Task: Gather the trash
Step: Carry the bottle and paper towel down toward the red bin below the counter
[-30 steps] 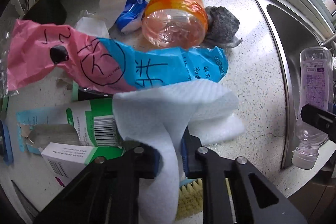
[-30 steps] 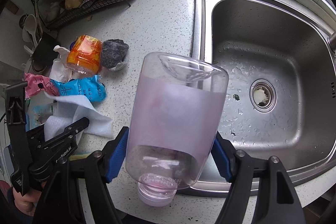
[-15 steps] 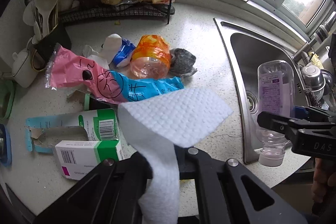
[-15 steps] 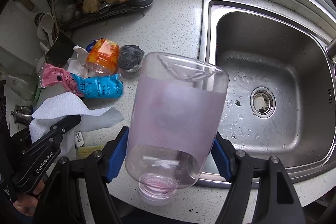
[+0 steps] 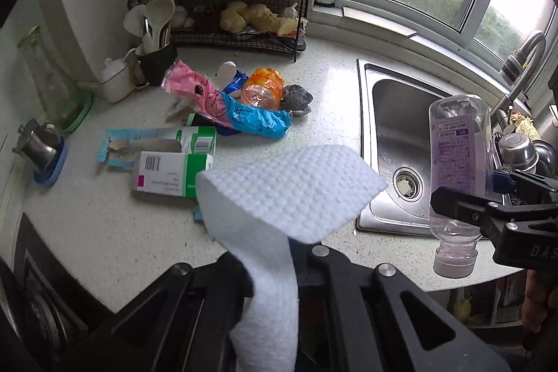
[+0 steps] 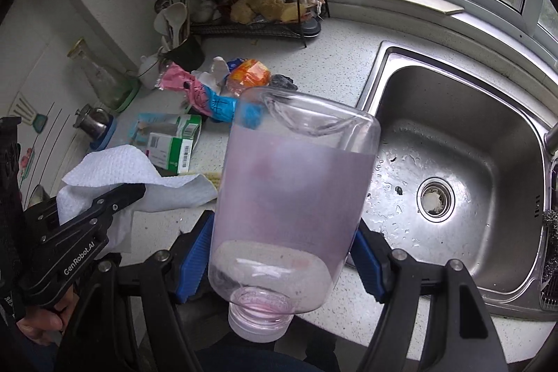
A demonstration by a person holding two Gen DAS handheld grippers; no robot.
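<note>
The left gripper (image 5: 275, 264) is pinching a white paper towel (image 5: 289, 190) tight, while the right gripper (image 6: 282, 257) is clamping a clear bottle (image 6: 293, 197) cap-down, both lifted beside the sink (image 5: 383, 135), presumably for binning; more wrappers (image 5: 226, 107) are lying left of it

The speckled white stone desk (image 5: 104, 232) carries a heap of trash to the left of the stainless steel sink (image 5: 394, 114): a pink-and-blue plastic wrapper (image 5: 226, 108) lies in front of an orange crumpled plastic bottle (image 5: 261, 89), with two green-and-white cardboard boxes (image 5: 174, 166) nearer the front edge. Behind the heap, against the wall, stands a black wire rack (image 5: 240, 33).
</note>
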